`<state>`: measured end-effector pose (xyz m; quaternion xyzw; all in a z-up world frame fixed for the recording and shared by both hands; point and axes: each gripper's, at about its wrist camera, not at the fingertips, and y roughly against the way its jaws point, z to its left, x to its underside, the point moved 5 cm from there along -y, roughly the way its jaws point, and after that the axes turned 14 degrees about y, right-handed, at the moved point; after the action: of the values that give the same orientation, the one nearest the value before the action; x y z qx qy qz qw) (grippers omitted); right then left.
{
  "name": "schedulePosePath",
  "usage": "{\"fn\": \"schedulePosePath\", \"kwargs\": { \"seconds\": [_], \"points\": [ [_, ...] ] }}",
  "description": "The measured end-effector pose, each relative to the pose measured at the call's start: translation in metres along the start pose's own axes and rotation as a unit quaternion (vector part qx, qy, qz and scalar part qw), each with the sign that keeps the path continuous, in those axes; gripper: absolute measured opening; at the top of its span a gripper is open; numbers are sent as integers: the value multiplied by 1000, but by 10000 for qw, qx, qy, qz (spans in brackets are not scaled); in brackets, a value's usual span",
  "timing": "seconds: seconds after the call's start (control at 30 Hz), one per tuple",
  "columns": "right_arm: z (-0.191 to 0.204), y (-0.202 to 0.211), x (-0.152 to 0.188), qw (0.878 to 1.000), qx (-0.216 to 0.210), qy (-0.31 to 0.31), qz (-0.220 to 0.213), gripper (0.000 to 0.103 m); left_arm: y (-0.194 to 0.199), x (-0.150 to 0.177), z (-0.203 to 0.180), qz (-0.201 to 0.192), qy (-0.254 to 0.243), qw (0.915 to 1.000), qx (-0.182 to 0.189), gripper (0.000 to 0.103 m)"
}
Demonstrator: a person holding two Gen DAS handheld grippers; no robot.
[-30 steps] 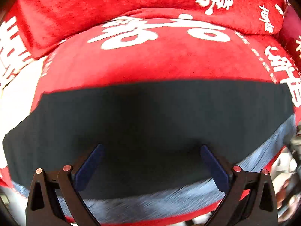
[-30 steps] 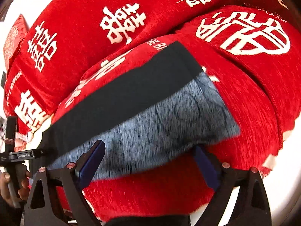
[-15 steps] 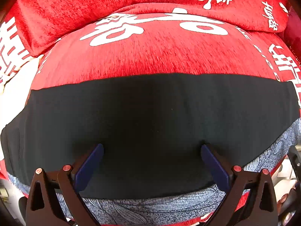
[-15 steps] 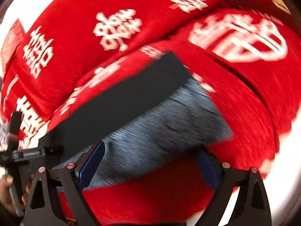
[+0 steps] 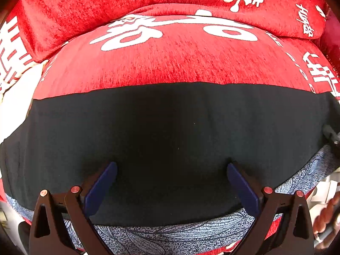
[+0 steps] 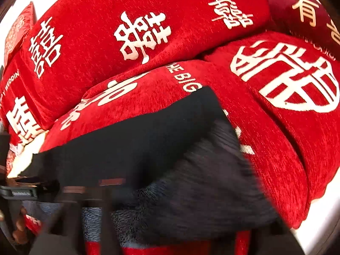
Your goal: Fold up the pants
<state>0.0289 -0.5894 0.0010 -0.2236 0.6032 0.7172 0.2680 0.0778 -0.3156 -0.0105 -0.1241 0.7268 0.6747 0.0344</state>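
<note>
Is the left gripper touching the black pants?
Cannot tell. In the left wrist view the left gripper is open over the black pants, but contact with the cloth isn't plainly shown.

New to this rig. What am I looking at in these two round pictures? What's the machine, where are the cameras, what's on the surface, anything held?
There is no robot. A person carries a two-finger tool in each hand, with a fisheye camera on each looking along the fingers, hence the round, bulging pictures.

The left wrist view shows the left hand-held gripper, jaws wide apart and holding nothing, over the pants: black fabric with a blue-grey patterned layer at the near edge. They lie flat on a red cushion with white Chinese characters.

The right wrist view shows the same pants from the side, among more red cushions. It is motion-blurred, so the right hand-held gripper's state cannot be read.
</note>
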Motion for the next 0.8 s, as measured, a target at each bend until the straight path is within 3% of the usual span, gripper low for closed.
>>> {"fn": "schedulePosePath", "kwargs": {
  "seconds": [0.23,0.37,0.47,0.67,0.8],
  "points": [
    [29,33,-14,9990,53,358,-269,15,-1,-22,-4,122,233,9996,64,103],
    [37,31,-22,9982,250,527,-165,15,-11,-39,-14,148,293,9995,-24,103],
    [40,32,-24,9978,313,572,-138,15,-10,-29,-18,46,154,9999,-41,103],
    [40,29,-21,9967,462,666,-17,15,6,27,-19,-31,-183,9996,-234,103],
    [39,31,-19,9972,457,594,-25,15,8,32,-17,-50,-173,9995,-272,103]
  ]
}}
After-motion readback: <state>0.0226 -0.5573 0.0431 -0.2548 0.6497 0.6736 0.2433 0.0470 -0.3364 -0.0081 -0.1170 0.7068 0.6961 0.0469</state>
